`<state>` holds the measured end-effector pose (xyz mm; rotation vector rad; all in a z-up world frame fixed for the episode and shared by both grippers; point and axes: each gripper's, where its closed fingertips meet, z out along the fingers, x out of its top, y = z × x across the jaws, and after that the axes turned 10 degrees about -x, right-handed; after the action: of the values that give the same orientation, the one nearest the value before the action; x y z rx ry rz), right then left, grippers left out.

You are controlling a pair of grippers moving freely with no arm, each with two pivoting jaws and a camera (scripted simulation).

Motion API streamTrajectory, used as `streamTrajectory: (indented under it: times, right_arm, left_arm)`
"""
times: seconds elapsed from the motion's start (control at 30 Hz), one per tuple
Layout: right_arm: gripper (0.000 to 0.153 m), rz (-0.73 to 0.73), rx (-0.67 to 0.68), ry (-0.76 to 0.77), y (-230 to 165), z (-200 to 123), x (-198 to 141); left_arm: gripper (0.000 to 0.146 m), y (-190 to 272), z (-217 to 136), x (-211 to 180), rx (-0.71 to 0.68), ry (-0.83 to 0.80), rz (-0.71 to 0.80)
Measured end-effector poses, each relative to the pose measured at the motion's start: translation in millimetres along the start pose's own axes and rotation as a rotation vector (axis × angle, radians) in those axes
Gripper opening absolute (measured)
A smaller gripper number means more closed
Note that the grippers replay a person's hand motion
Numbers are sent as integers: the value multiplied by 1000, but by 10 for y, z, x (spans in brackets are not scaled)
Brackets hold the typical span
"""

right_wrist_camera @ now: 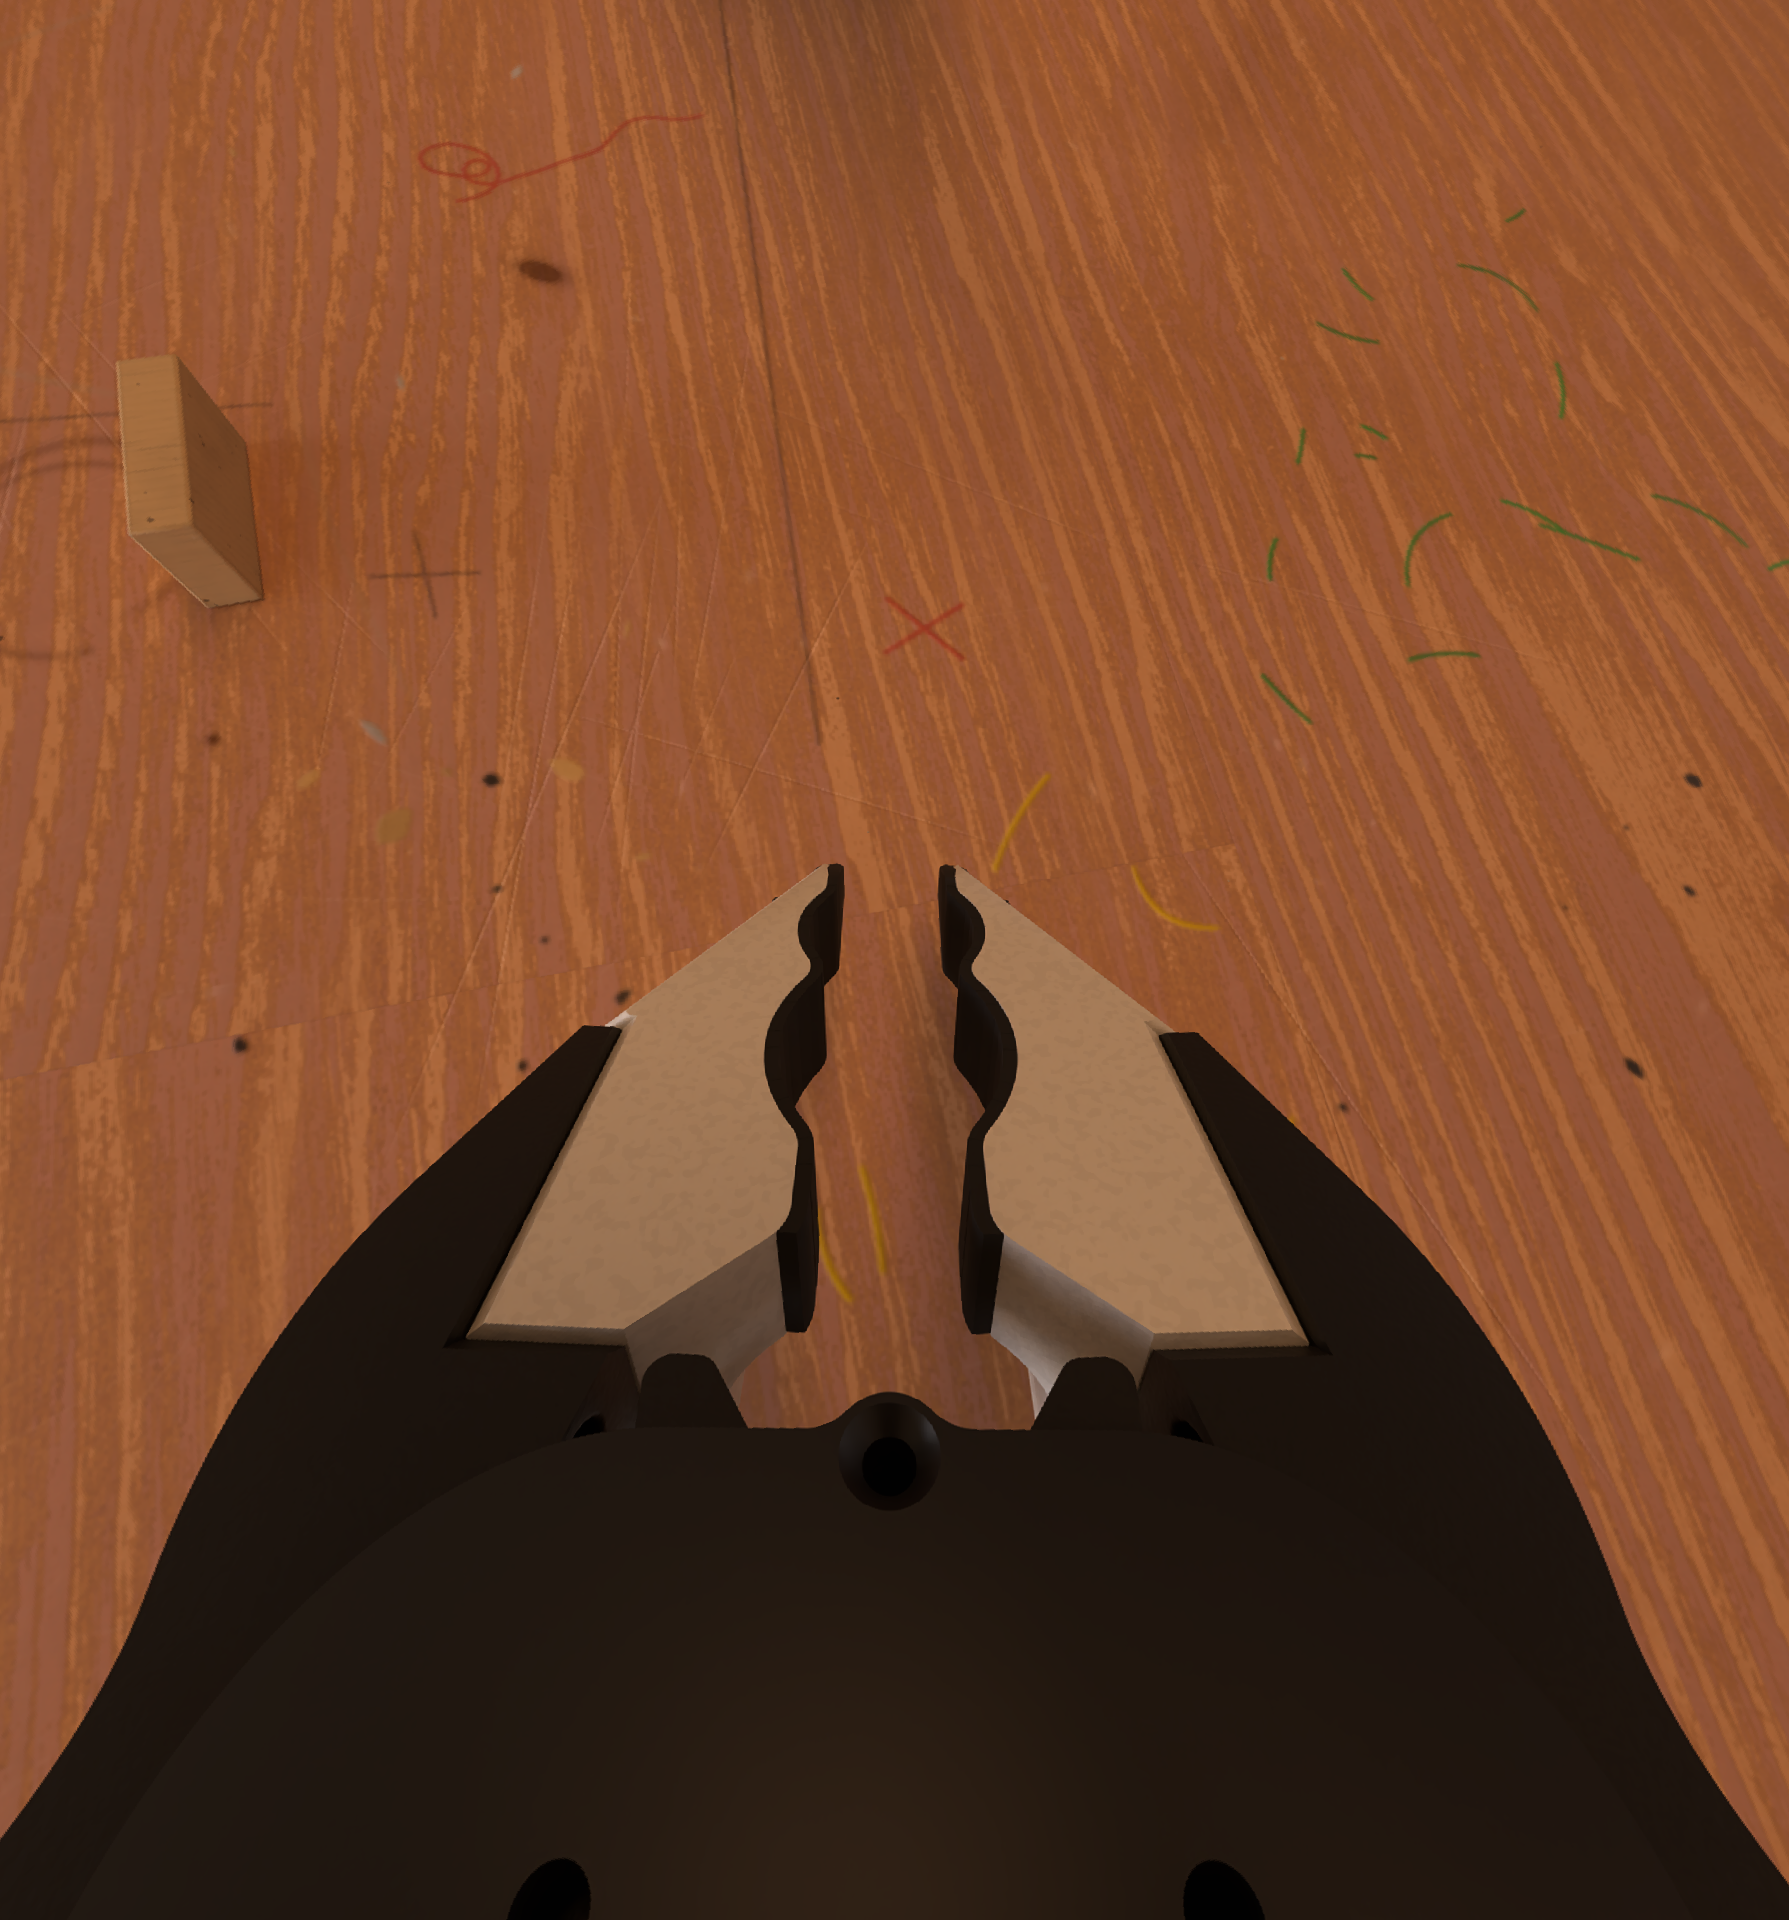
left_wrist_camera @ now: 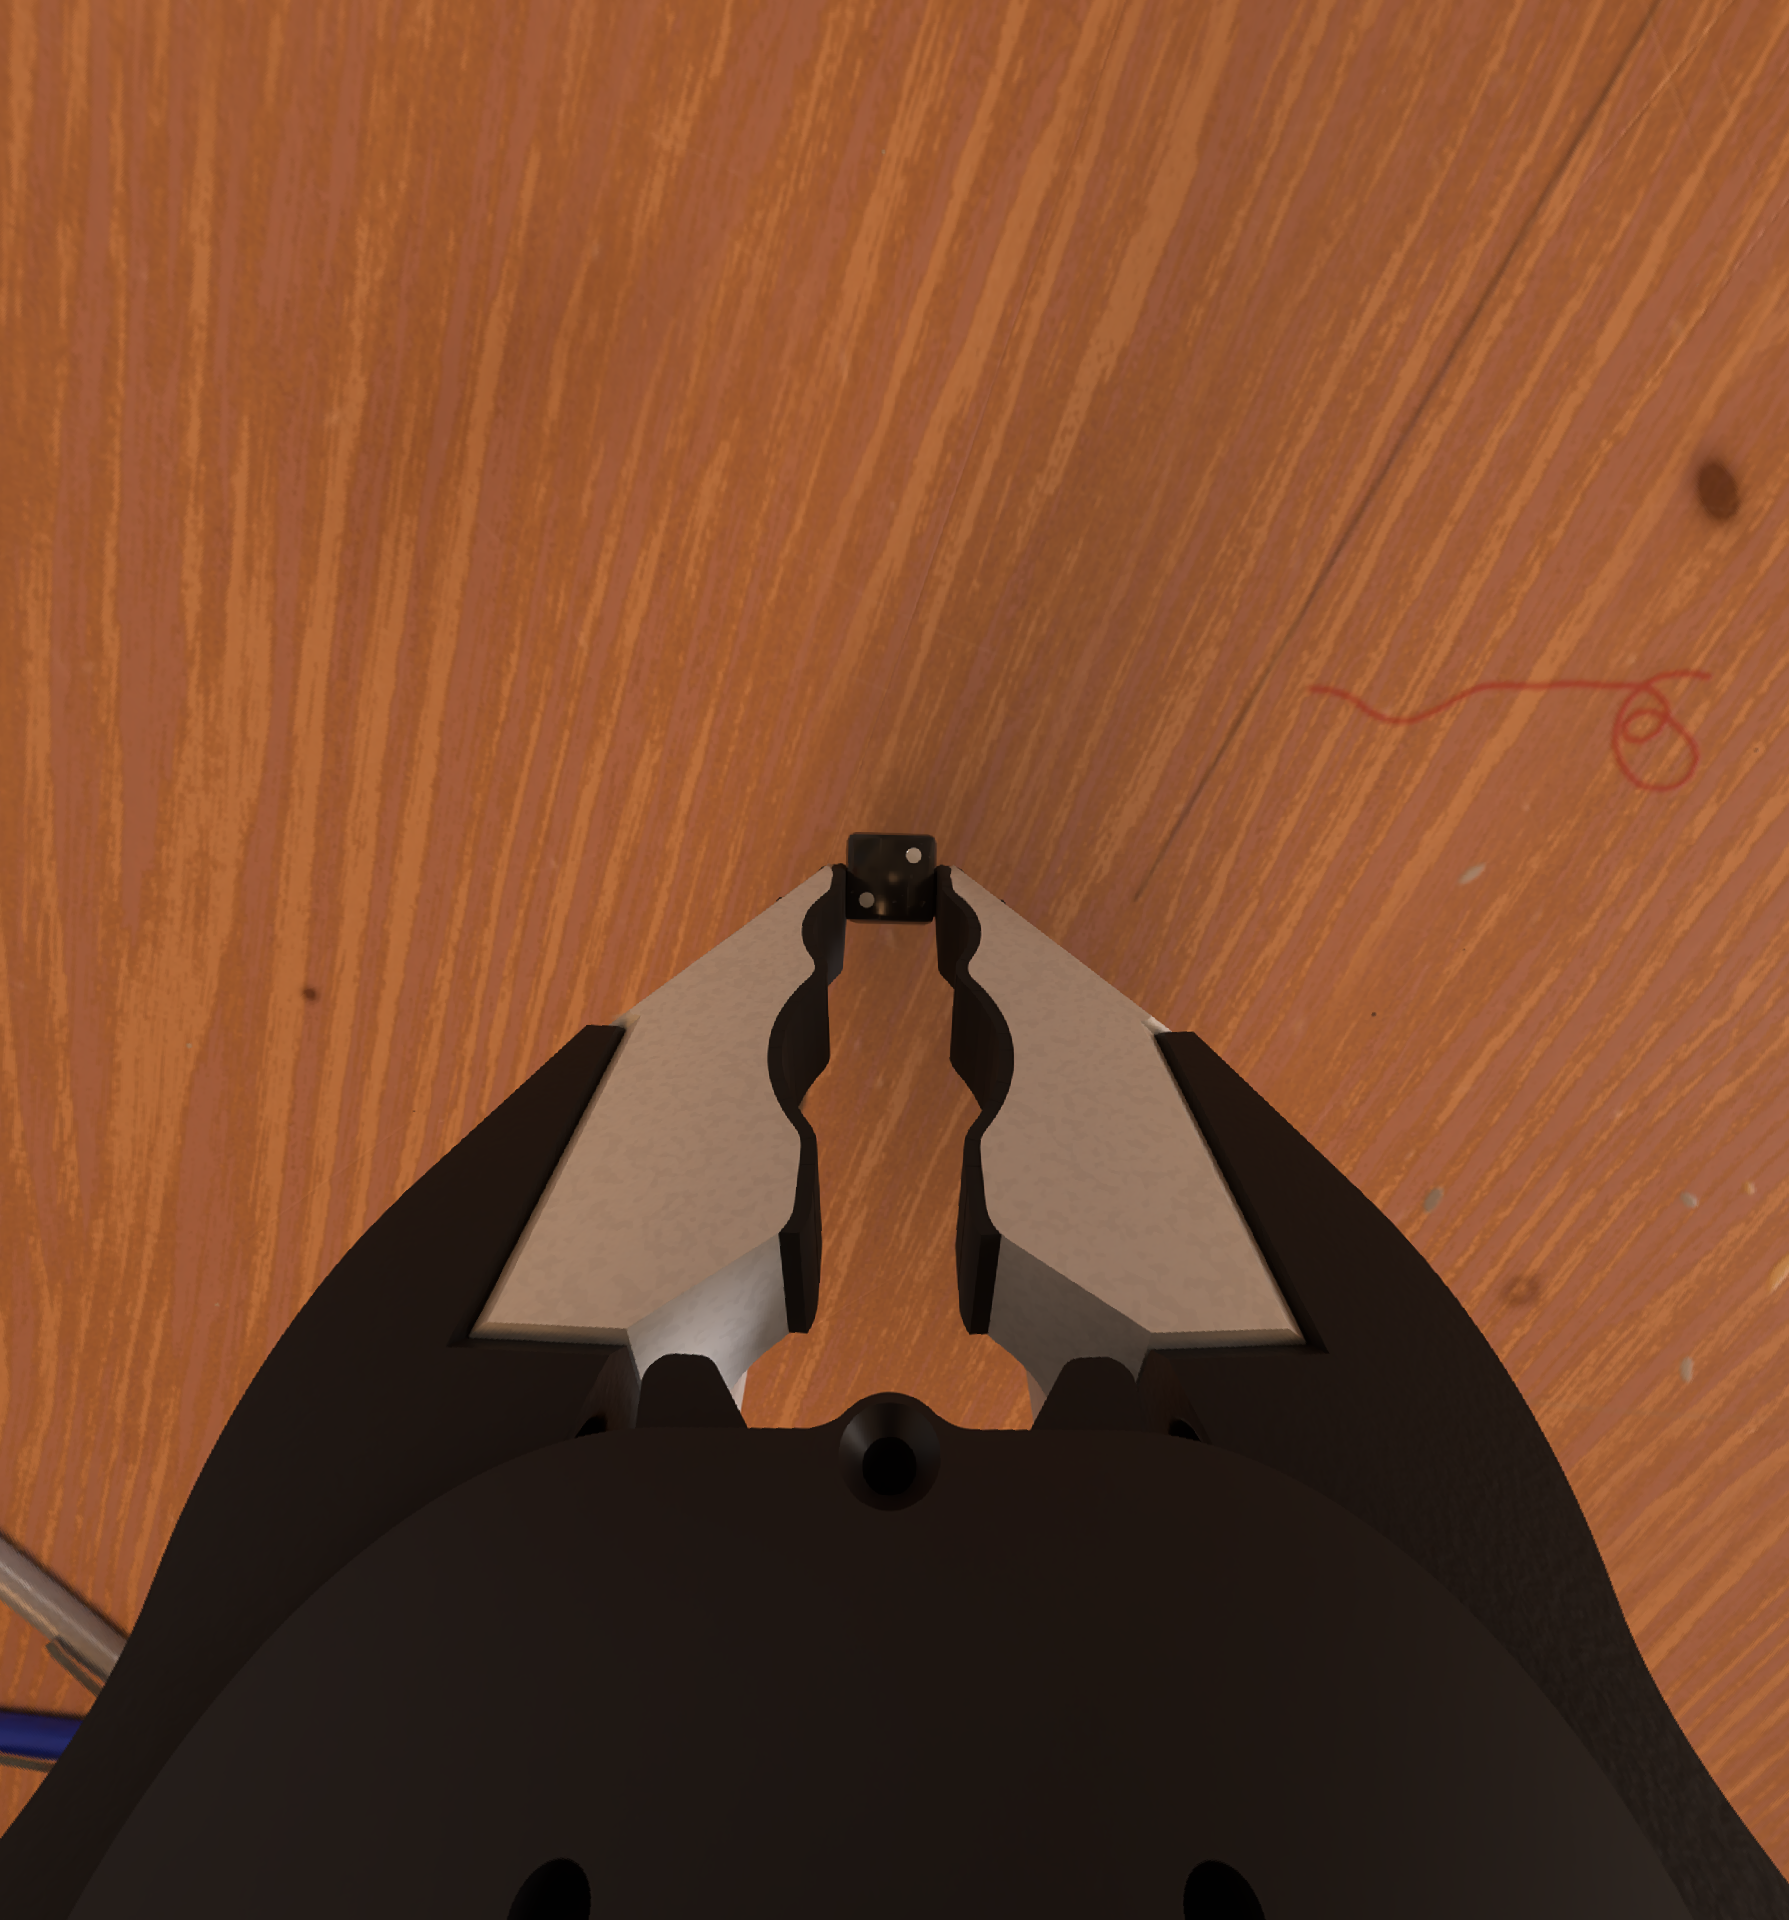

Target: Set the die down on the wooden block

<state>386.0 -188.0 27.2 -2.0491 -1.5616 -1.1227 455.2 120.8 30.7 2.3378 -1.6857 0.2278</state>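
Orange-brown wood tabletop (left_wrist_camera: 454, 520) w/ grain, red scribble (left_wrist_camera: 1638, 727), green marks (right_wrist_camera: 1492, 468). Left gripper (left_wrist_camera: 890, 883) pinches black die (left_wrist_camera: 890, 878) at its tips. Right gripper (right_wrist_camera: 890, 883) slightly spread, empty. Wooden block (right_wrist_camera: 189, 483) on table, far left.

Legible markings: none.
No text, label, brand or number is found. Two white pips are shown on the black die (left_wrist_camera: 891, 878); marks drawn on the counter (right_wrist_camera: 1285, 935) are not readable.

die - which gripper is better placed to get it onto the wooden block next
Left. The left gripper already has the black die between its fingertips. The right gripper is open and empty, with the wooden block off to its left.
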Motion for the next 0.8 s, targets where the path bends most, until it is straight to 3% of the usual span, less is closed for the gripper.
streamTrajectory:
  times: [0.37, 0.6, 0.8]
  right_arm:
    - [18, 3, -5, 10, 14, -15, 16]
    - [18, 12, 13, 98, -12, -86, 171]
    - [18, 16, 25, 154, -39, -129, 273]
  left_arm:
    - [16, 142, -356, 331, 14, 157, 68]
    - [16, 538, -854, 711, 92, 271, 224]
    - [16, 1022, -953, 807, 117, 249, 331]
